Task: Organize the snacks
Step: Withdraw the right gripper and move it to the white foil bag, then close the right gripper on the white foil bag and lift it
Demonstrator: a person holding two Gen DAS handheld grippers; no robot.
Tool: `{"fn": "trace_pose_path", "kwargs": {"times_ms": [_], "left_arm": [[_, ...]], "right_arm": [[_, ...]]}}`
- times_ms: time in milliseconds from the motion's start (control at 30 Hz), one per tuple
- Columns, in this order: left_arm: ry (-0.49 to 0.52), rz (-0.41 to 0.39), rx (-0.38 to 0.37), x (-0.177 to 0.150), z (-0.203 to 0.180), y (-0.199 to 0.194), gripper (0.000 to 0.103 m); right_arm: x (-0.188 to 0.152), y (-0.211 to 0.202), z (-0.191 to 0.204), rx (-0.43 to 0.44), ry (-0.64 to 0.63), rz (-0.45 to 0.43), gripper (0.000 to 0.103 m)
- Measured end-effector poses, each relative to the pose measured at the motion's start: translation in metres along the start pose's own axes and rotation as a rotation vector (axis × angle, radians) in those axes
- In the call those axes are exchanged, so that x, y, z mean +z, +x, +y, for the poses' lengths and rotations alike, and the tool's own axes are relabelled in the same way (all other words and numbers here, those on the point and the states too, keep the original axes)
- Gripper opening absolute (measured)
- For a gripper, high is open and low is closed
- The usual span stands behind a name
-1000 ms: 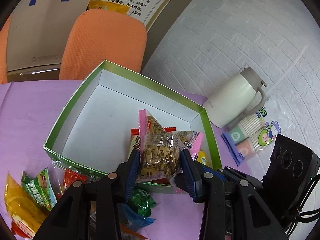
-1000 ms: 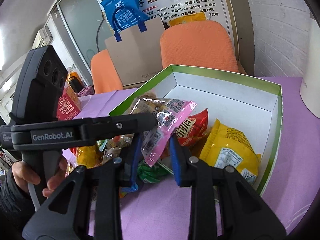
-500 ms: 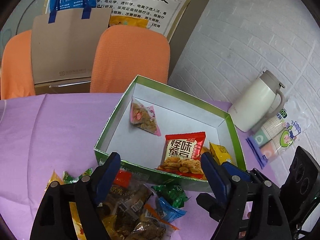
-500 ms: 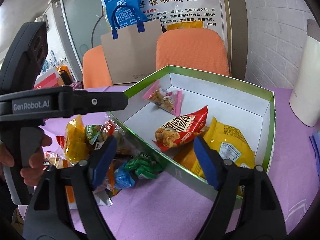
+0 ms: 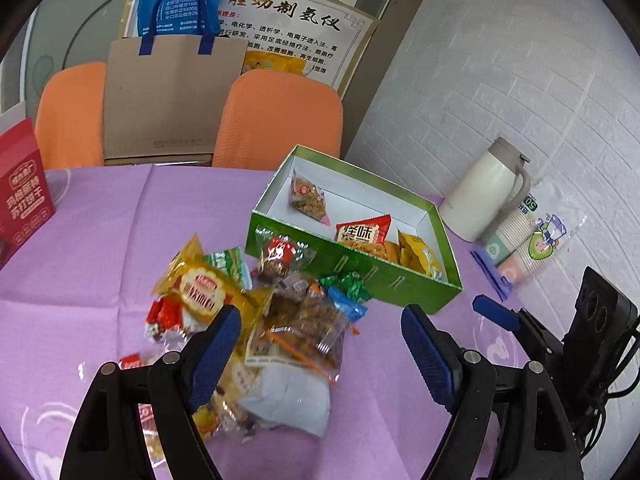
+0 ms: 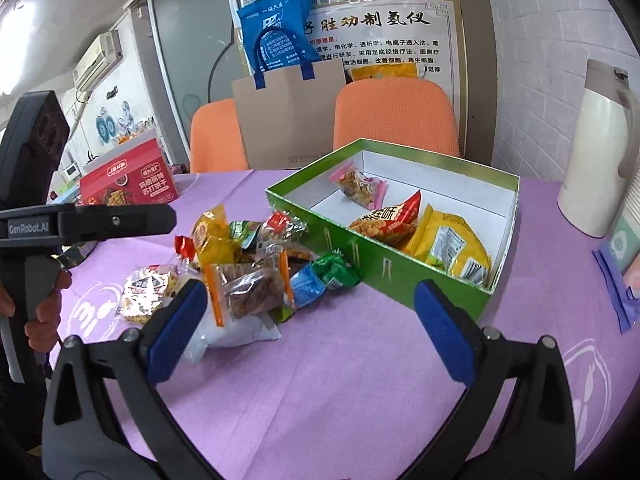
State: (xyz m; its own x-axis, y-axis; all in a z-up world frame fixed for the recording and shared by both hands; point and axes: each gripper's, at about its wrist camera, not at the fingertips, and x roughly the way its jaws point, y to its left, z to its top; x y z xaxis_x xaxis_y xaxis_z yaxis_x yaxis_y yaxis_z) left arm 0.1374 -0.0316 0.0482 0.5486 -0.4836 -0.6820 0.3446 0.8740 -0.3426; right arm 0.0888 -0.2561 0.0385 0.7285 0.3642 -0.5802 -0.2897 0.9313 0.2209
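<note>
Now | our left gripper point(image 5: 320, 344) and right gripper point(image 6: 312, 320) hung empty, fingers having just spread apart | three packets lay in the green box point(image 6: 400, 276) | snack pile point(image 5: 256, 312) waited beside it on the worktop, likely our next pick.

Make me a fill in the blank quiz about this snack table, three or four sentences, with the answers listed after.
1. The green box already holds ____ snack packets.
2. The cloth on the table is ____ in colour.
3. The white jug stands on the far side of the box, beside a pack of paper ____.
4. The pink-edged packet lies ____ the box.

Missing words: three; purple; cups; inside
</note>
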Motion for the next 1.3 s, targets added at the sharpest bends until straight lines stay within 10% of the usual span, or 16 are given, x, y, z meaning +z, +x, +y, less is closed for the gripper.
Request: {"fn": "trace_pose_path", "kwargs": {"times_ms": [633, 800, 967, 1300], "left_arm": [[-0.105, 0.063, 0.077, -0.100, 0.065, -0.035, 0.085], [-0.115, 0.059, 0.054, -0.100, 0.070, -0.038, 0.085], [-0.093, 0.055, -0.030, -0.094, 0.064, -0.035, 0.085], [-0.015, 0.158, -0.201, -0.090, 0.022, 0.009, 0.076]], "right_arm": [[-0.046, 0.042, 0.070, 0.155, -0.007, 0.206, 0.102], [-0.044, 0.074, 0.088, 0.165, -0.016, 0.259, 0.077], [-0.047, 0.078, 0.082, 0.166, -0.009, 0.291, 0.010], [-0.093, 0.022, 0.051, 0.155, -0.002, 0.323, 0.012]]}}
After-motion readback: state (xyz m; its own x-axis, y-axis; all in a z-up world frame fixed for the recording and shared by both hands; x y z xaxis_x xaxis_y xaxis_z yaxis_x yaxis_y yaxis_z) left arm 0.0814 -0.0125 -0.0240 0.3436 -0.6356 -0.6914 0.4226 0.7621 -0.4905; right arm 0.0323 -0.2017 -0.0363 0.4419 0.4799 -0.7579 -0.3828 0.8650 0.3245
